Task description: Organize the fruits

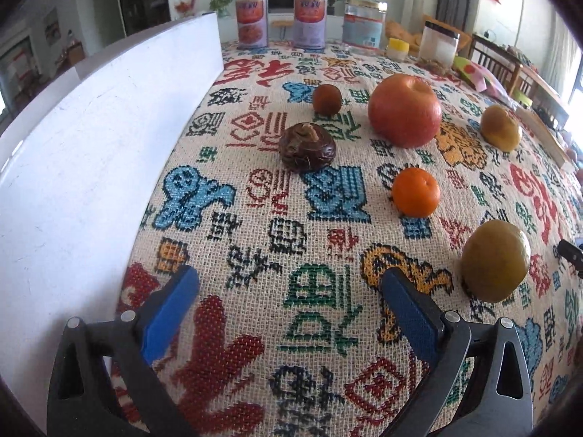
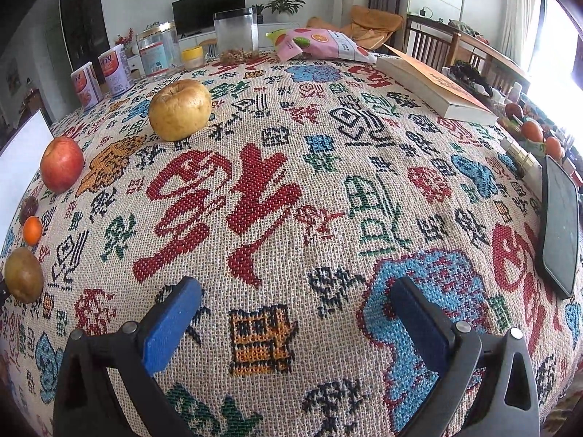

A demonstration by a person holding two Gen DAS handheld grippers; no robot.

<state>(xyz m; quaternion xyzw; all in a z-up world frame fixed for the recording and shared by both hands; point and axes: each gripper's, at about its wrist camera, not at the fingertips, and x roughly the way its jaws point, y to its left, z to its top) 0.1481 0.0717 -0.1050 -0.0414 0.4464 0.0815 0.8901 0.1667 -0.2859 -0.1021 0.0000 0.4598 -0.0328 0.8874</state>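
Fruits lie on a patterned tablecloth. In the left wrist view I see a red apple (image 1: pixel 404 110), a small orange (image 1: pixel 416 192), a green-brown fruit (image 1: pixel 495 260) near right, a yellow fruit (image 1: pixel 500 128) far right, a dark wrinkled fruit (image 1: pixel 307 146) and a small brown fruit (image 1: pixel 327 99). My left gripper (image 1: pixel 289 284) is open and empty, low over the cloth in front of them. In the right wrist view the yellow fruit (image 2: pixel 180 109), apple (image 2: pixel 62 163), orange (image 2: pixel 32 230) and green-brown fruit (image 2: pixel 23 274) sit at left. My right gripper (image 2: pixel 295 298) is open and empty over bare cloth.
A white board (image 1: pixel 91 138) stands along the left. Cans (image 1: pixel 252 22), jars (image 1: pixel 365 25) and a yellow-lidded pot (image 1: pixel 398 48) line the far edge. A book (image 2: pixel 433 87), a snack bag (image 2: pixel 320 44) and a phone (image 2: pixel 561 225) lie on the right side.
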